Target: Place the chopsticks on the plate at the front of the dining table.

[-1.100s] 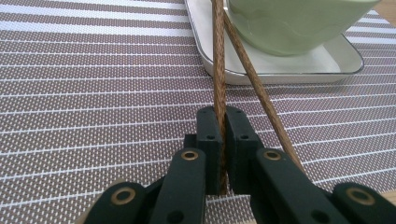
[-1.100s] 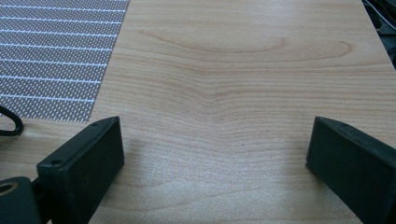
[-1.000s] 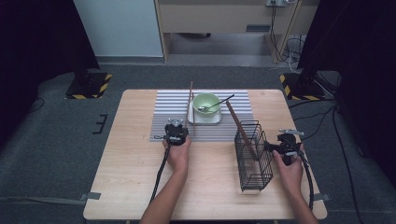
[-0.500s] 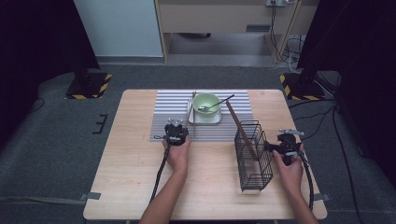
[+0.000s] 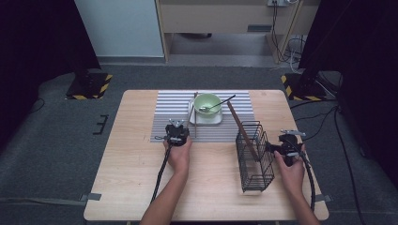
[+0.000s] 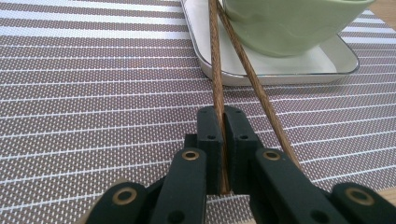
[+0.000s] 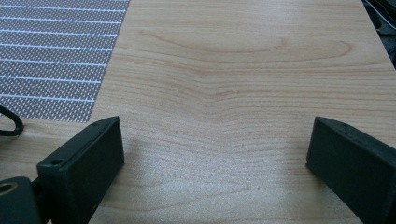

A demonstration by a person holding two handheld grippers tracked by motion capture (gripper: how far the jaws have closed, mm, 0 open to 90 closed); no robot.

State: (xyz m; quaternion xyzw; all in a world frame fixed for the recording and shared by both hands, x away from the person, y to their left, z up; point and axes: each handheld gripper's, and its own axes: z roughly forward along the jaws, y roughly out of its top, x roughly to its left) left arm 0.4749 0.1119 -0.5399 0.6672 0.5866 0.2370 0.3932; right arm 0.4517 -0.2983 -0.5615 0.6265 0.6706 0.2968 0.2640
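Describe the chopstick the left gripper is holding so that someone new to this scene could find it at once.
Start at the striped placemat at the far side of the wooden table, then find the white tray carrying the green bowl. Two brown chopsticks lie along the tray's left edge; the held chopstick is the one pinched between the jaws of the left gripper, while the other chopstick lies free beside it.

In the left gripper view, the green bowl (image 6: 299, 23) is cut off by the top edge. The clamped chopstick (image 6: 217, 84) has its near end hidden between the jaws, its far end out of frame.
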